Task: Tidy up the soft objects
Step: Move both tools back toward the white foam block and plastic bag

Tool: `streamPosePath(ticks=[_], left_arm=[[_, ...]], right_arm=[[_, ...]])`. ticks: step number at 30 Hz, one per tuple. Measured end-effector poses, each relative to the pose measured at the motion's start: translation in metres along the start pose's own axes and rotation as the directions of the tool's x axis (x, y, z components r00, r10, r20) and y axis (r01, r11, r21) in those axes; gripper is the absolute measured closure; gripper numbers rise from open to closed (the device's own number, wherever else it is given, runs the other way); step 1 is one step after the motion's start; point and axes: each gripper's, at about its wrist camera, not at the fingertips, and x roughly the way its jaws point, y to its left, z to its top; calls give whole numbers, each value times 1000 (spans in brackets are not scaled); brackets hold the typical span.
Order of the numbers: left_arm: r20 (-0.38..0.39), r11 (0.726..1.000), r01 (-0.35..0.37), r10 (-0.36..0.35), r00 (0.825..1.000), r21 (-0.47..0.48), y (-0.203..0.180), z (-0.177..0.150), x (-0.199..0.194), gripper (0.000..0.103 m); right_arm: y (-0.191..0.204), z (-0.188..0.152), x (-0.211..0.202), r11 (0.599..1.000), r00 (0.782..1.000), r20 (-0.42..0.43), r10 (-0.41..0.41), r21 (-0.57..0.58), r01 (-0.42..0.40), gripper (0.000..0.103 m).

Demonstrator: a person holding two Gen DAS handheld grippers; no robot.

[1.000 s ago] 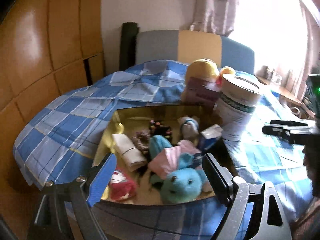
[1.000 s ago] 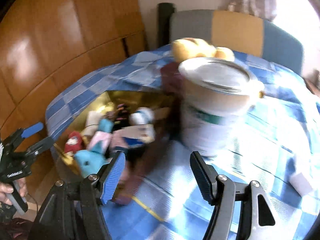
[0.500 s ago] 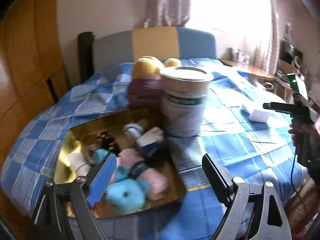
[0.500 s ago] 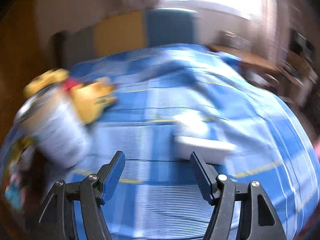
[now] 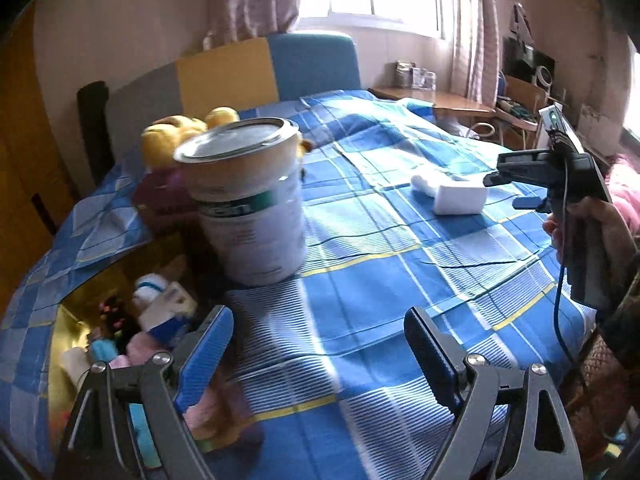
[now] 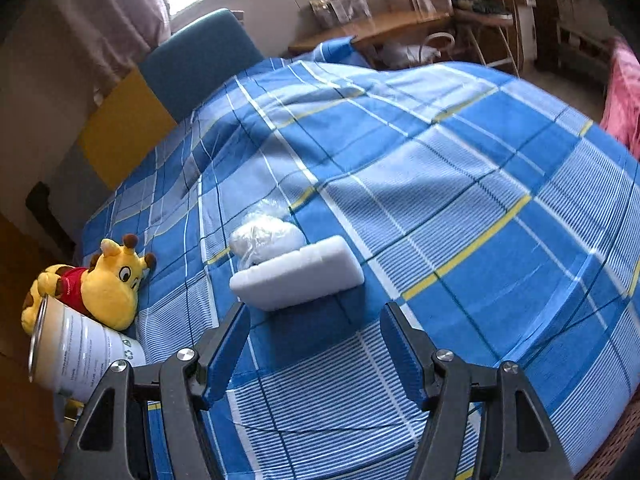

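Observation:
My left gripper (image 5: 318,340) is open and empty, hovering over the blue checked cloth (image 5: 400,280). At its lower left is a gold box (image 5: 70,312) holding several small plush toys (image 5: 160,312). In the right wrist view, my right gripper (image 6: 316,320) is open and empty, just short of a white foam block (image 6: 296,276). A white plastic-wrapped bundle (image 6: 264,236) lies against the block's far side. The yellow giraffe plush (image 6: 100,284) in a red shirt lies at far left. The left wrist view shows the right gripper (image 5: 508,184), held by a hand, near the foam block (image 5: 460,198).
A tall white tin (image 5: 244,200) stands beside the gold box, with the yellow plush (image 5: 176,136) behind it. Beyond the bed are a padded headboard (image 5: 312,64), a wooden desk (image 6: 372,32) and a bright window. Pink fabric (image 6: 624,100) lies at the right edge.
Both views have swung to the right. The left gripper moved off the toy box onto the cloth. The right gripper left the tin and now faces the foam block.

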Motion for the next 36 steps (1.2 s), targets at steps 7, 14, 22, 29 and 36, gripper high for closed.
streamPosePath(ticks=[7, 14, 22, 29, 36], left_arm=[[-18, 999, 20, -20, 1000, 43, -23, 9, 21, 8], [-49, 997, 45, -43, 998, 57, -38, 16, 46, 8], [-157, 986, 166, -164, 974, -4, -55, 26, 88, 8], [-184, 972, 234, -228, 956, 12, -83, 48, 118, 8], [-173, 947, 320, -319, 932, -21, -107, 83, 142, 8]], right_arm=[[-14, 3, 1, 996, 1000, -7, 27, 89, -26, 35], [-38, 6, 2, 975, 999, -18, 48, 216, -43, 35], [-57, 8, 2, 945, 997, -13, 71, 320, -63, 35], [-69, 9, -5, 922, 996, 29, 80, 378, -85, 35], [-74, 8, -4, 899, 991, 34, 126, 419, -129, 35]])
